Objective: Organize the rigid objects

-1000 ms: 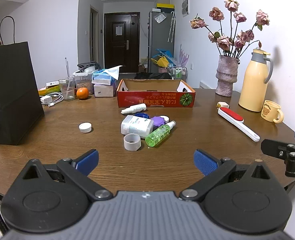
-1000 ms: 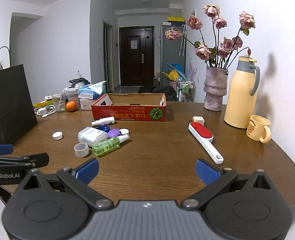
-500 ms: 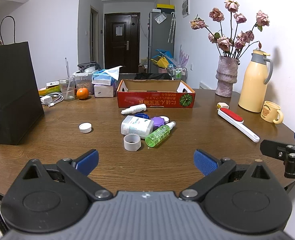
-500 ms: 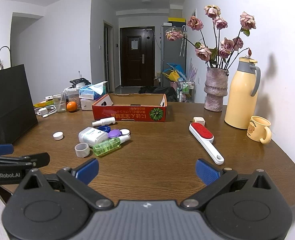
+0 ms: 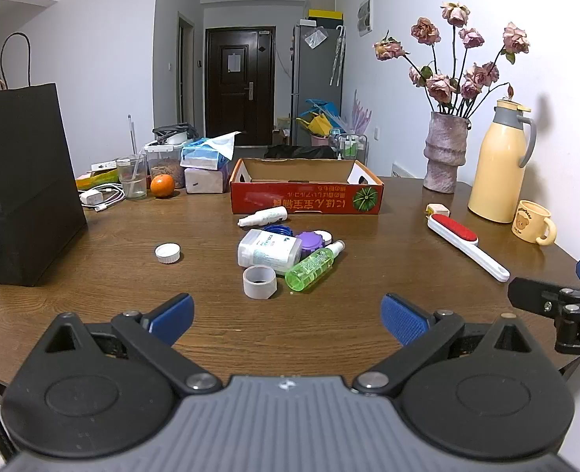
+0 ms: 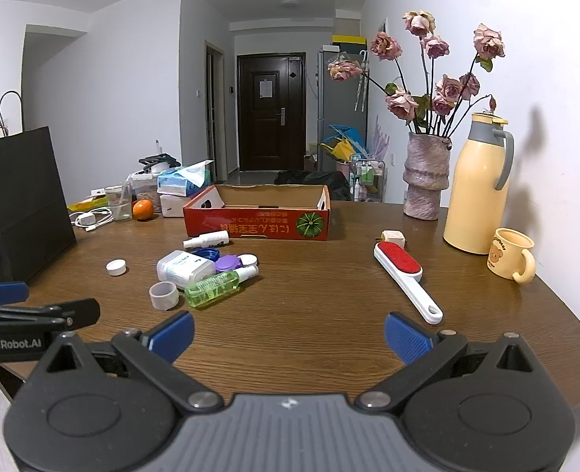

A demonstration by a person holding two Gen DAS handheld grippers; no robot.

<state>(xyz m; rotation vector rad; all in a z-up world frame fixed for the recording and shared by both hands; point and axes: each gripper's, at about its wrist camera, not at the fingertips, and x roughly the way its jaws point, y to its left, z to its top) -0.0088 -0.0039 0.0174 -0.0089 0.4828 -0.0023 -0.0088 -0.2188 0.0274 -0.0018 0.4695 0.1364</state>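
Left wrist view shows our left claw (image 5: 286, 312) spread wide and empty over the near tabletop (image 5: 195, 236); our right claw (image 6: 288, 332) likewise gapes, holding nothing; we judge no sorting begun; ahead lie the grey ring (image 5: 259, 281), green bottle (image 5: 314, 264) and white tub (image 5: 268, 251), short of the red box (image 5: 305, 198); next we reach forward; dim hallway beyond.

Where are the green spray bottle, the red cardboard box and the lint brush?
green spray bottle (image 5: 312, 268), left wrist view, middle of its clear green body.
red cardboard box (image 5: 305, 199), left wrist view, its printed front wall.
lint brush (image 6: 398, 261), right wrist view, its red pad.
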